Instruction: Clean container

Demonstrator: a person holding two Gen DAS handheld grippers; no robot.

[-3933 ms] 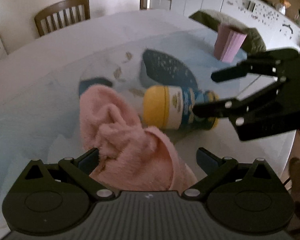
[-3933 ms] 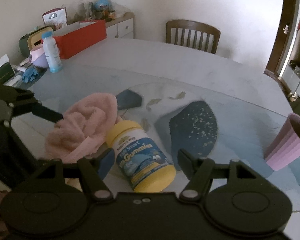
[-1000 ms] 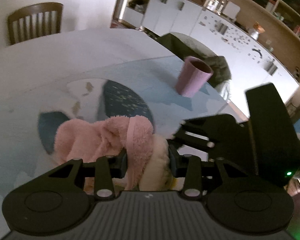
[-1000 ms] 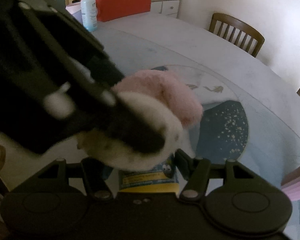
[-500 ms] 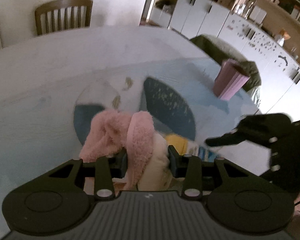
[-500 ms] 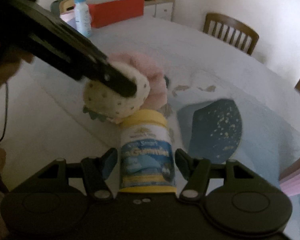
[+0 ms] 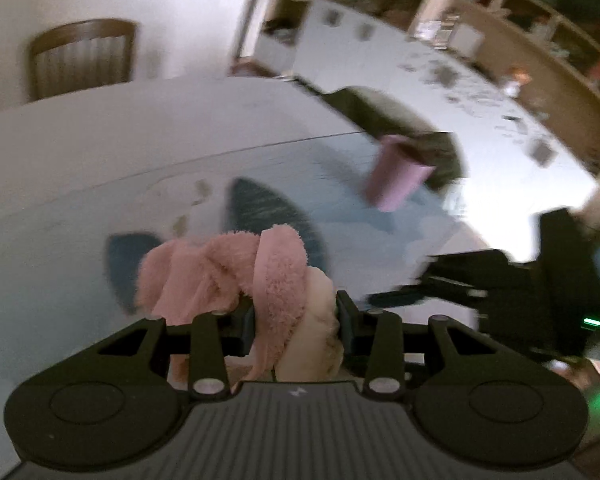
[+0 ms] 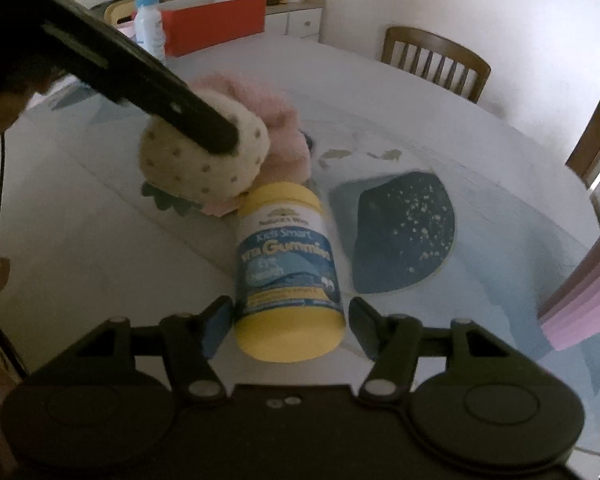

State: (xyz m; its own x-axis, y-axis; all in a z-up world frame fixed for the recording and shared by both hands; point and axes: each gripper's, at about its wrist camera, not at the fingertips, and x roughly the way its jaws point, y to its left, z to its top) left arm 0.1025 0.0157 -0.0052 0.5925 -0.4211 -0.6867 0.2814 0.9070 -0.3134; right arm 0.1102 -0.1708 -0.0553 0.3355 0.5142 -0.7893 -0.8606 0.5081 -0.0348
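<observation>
The container is a vitamin bottle [image 8: 288, 264] with a yellow lid, a yellow base and a blue label. It lies lengthwise between the fingers of my right gripper [image 8: 290, 320], base toward the camera, with both pads against its sides. My left gripper [image 7: 296, 314] is shut on a pink cloth [image 7: 220, 272] that has a cream spotted part. In the right wrist view the left gripper's fingers [image 8: 204, 124] press that cream part [image 8: 196, 164] down beside the bottle's lid, and the cloth touches the lid. The left wrist view is blurred; the right gripper [image 7: 500, 276] shows there as a dark shape and the bottle is hidden.
A pink ribbed cup [image 8: 580, 304] stands on the table's right side, also seen in the left wrist view as the cup [image 7: 398, 180]. A blue patterned mat [image 8: 404, 236] covers the table. A wooden chair [image 8: 432, 64], a red box [image 8: 216, 20] and a small white bottle [image 8: 150, 20] are at the far side.
Earlier both grippers were open, with cloth and bottle lying on the table. Now each grips its object. In the last half second the left gripper swung right with the cloth.
</observation>
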